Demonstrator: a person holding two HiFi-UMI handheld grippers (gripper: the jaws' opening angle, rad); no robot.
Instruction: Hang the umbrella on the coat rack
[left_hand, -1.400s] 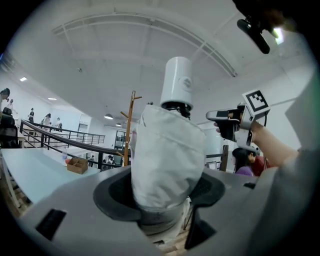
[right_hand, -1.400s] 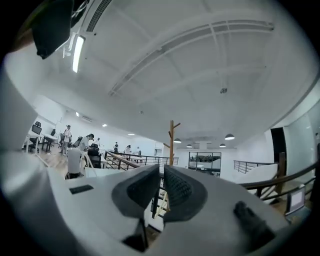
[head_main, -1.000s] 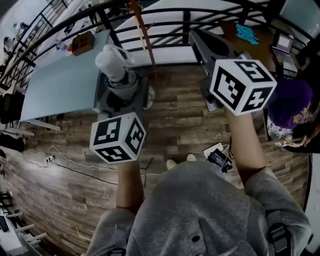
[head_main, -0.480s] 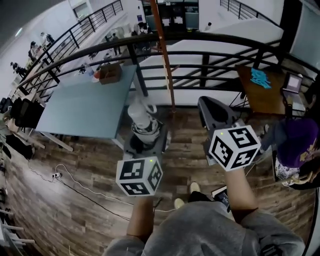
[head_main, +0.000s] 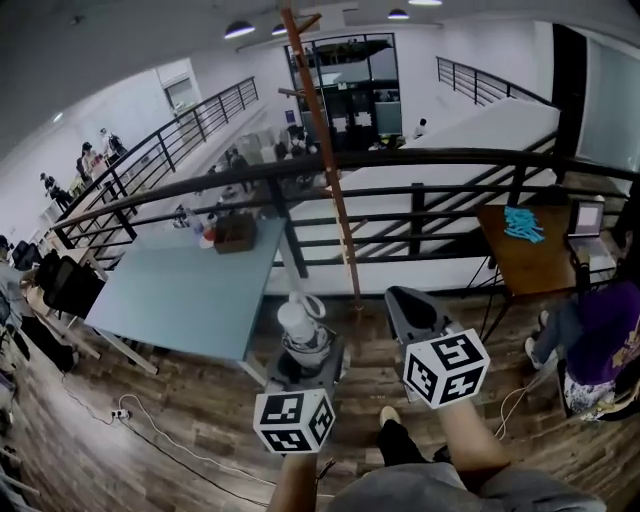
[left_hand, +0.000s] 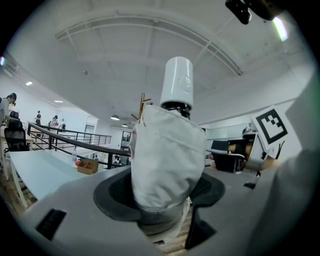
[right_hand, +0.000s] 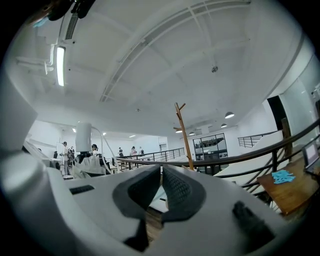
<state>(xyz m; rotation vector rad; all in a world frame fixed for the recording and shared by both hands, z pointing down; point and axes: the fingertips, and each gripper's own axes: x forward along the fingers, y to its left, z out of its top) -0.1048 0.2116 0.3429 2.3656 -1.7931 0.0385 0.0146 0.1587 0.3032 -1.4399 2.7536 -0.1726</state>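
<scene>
A folded white umbrella (head_main: 299, 322) with a white cylindrical handle (left_hand: 177, 82) stands upright between my left gripper's dark pads. My left gripper (head_main: 305, 350) is shut on its cloth body (left_hand: 167, 160). My right gripper (head_main: 405, 305) hovers just to the right of it; its pads (right_hand: 177, 189) are together with nothing between them. The coat rack (head_main: 325, 170), a thin brown wooden pole with short pegs at the top, rises beyond both grippers in front of the black railing. It also shows in the right gripper view as the coat rack (right_hand: 185, 140) ahead of the jaws.
A black metal railing (head_main: 420, 160) runs across behind the rack. A light blue table (head_main: 180, 295) with a cardboard box (head_main: 236, 232) stands at left. A brown desk (head_main: 525, 245) and a person in purple (head_main: 600, 340) are at right. A cable (head_main: 160, 430) lies on the wooden floor.
The head view has lifted from the floor to the railing and the whole coat rack. Both grippers now sit lower and smaller in the picture. The left one still holds the umbrella.
</scene>
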